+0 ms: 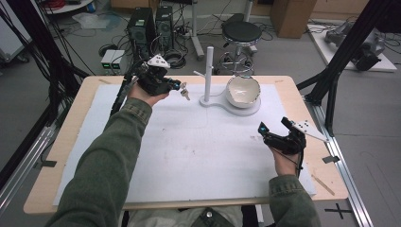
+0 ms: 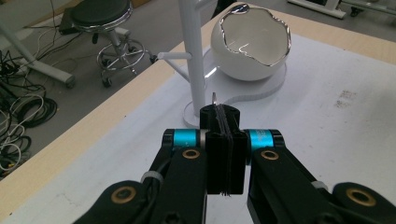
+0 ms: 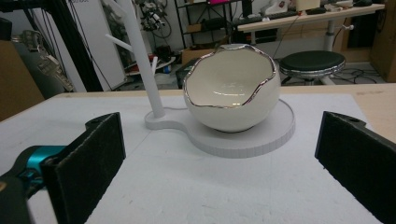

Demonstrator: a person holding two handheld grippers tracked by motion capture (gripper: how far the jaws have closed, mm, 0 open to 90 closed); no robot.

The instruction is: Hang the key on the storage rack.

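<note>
A white stand point(image 1: 208, 71) with an upright post and side pegs rises at the table's far middle. Its round base carries an egg-shaped white bowl point(image 1: 242, 91) with a silver jagged rim. My left gripper point(image 1: 181, 87) is raised just left of the post, shut on a small metal piece point(image 1: 185, 91) that looks like a key. In the left gripper view the jaws meet at my left gripper point(image 2: 223, 116) and a thin metal tip point(image 2: 214, 97) pokes out above them, close to the post point(image 2: 192, 56). My right gripper point(image 1: 274, 126) rests open near the table's right side, with nothing between its pads, facing the bowl point(image 3: 232, 88).
A white mat point(image 1: 189, 146) covers most of the wooden table point(image 1: 71, 137). A black stool point(image 1: 241, 33), computer towers point(image 1: 149, 26) and cables lie on the floor beyond the far edge. Black frame bars point(image 1: 345, 52) stand at the right.
</note>
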